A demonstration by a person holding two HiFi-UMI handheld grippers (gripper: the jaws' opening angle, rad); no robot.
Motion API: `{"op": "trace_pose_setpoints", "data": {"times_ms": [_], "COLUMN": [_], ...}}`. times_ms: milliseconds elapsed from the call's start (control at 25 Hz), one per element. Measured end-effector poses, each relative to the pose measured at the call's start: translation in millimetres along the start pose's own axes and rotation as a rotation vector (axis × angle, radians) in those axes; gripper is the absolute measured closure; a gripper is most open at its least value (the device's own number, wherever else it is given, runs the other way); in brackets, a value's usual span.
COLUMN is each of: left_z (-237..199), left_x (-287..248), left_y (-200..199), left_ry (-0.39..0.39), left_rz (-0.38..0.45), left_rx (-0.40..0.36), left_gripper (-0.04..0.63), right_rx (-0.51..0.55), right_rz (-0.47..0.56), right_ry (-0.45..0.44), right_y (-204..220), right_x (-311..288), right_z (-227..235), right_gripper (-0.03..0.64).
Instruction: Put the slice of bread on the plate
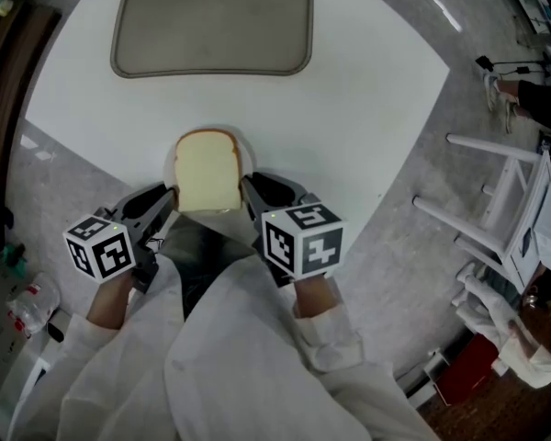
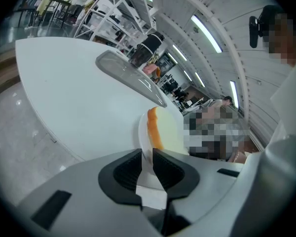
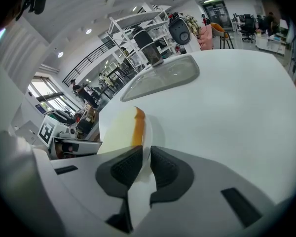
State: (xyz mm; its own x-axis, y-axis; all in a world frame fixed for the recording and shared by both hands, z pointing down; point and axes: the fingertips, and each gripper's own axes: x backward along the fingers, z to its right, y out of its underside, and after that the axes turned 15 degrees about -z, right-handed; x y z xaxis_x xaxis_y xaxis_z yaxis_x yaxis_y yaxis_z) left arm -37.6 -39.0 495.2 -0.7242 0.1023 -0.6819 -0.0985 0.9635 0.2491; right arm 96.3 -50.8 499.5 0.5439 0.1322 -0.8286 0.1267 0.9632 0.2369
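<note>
Bread (image 1: 207, 171) on plate (image 1: 169, 167) — left tongs (image 2: 147, 157), right tongs (image 3: 146, 154) clamping rim.

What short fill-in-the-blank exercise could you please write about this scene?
The slice of bread lies ____ the plate.
The left gripper and the right gripper each clamp the plate's ____.
The grey tray farther along the table holds ____.
Missing words: on; rim; nothing.
</note>
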Motion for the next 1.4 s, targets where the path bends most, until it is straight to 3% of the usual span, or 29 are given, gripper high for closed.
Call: {"op": "trace_pose_setpoints", "data": {"times_ms": [720, 1400], "left_z": [12, 2], "left_x": [9, 14], "left_y": [-13, -102], "left_ry": [-0.005, 0.046], "left_rz": [0.061, -0.032], "left_rx": [-0.014, -0.175], "left_gripper": [0.522, 0.522], "right_rx": [-0.018, -0.112], "right_rz": [0.068, 0.17], "right_ry": [-0.024, 0.013], "right_y": [-13, -91], "right_x": [16, 22], "right_z": [-5, 2], "right_gripper": [0.559, 0.56]}}
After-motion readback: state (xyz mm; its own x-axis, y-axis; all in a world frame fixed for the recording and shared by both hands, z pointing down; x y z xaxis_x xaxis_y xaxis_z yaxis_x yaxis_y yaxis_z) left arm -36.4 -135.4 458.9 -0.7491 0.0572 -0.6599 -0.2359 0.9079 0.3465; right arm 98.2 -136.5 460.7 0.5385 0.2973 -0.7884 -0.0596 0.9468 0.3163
